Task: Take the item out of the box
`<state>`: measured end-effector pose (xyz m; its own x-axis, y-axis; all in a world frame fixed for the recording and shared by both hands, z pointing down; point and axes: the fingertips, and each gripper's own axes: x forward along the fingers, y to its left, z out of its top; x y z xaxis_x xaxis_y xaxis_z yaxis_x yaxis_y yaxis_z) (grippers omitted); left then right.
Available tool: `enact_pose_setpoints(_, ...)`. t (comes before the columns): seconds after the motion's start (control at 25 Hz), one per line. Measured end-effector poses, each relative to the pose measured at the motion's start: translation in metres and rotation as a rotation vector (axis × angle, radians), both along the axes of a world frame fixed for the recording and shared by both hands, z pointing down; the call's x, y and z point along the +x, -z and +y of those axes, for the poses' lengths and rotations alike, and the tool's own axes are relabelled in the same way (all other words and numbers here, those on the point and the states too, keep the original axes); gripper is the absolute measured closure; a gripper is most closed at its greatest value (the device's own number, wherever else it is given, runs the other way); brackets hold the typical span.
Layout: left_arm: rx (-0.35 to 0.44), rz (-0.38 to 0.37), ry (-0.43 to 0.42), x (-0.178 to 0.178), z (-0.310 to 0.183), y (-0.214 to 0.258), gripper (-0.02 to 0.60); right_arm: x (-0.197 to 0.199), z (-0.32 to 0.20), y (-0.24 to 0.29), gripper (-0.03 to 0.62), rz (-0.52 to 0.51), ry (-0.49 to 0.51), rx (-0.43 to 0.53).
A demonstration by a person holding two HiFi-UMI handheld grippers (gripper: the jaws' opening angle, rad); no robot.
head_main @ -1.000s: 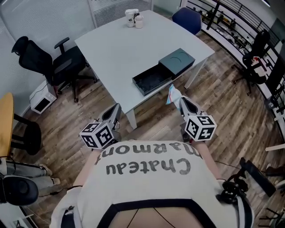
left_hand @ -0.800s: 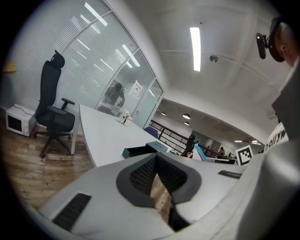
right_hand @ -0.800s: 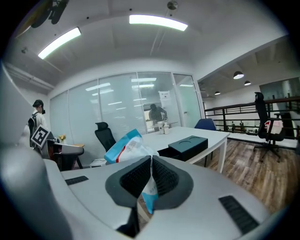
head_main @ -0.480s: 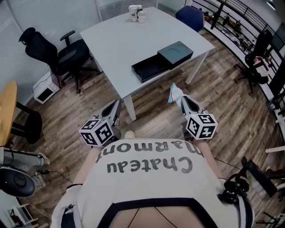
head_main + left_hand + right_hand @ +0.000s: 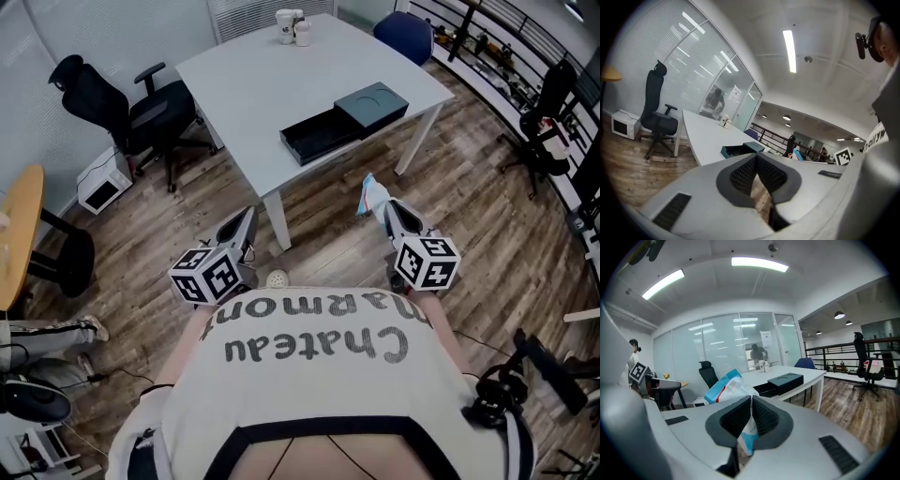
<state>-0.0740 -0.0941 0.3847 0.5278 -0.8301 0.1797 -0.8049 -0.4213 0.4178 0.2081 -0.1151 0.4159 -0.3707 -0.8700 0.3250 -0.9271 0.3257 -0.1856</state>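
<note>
Floor (image 5: pixel 328 239) separates table (image 5: pixel 253 84) edge from claws: right claw (image 5: pixel 386 210) pinches packet (image 5: pixel 372 195), left claw (image 5: pixel 247 219) closed empty.

Print on the blue-white packet (image 5: pixel 725 387) unreadably small; distant white cups (image 5: pixel 292 25) indistinct.

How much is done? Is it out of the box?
Nearly all. The box sits slid open on the table, its tray looking empty. The right gripper is shut on the blue and white packet, away from the table. The left gripper is shut, empty. Perhaps only setting it down remains.
</note>
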Motion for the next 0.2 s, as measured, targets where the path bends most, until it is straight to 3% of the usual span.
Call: enact_pose_setpoints(0.2, 0.004, -0.003, 0.001, 0.0025, 0.0039, 0.0051, 0.588, 0.0033, 0.0036, 0.0013, 0.584, 0.007, 0.001, -0.006)
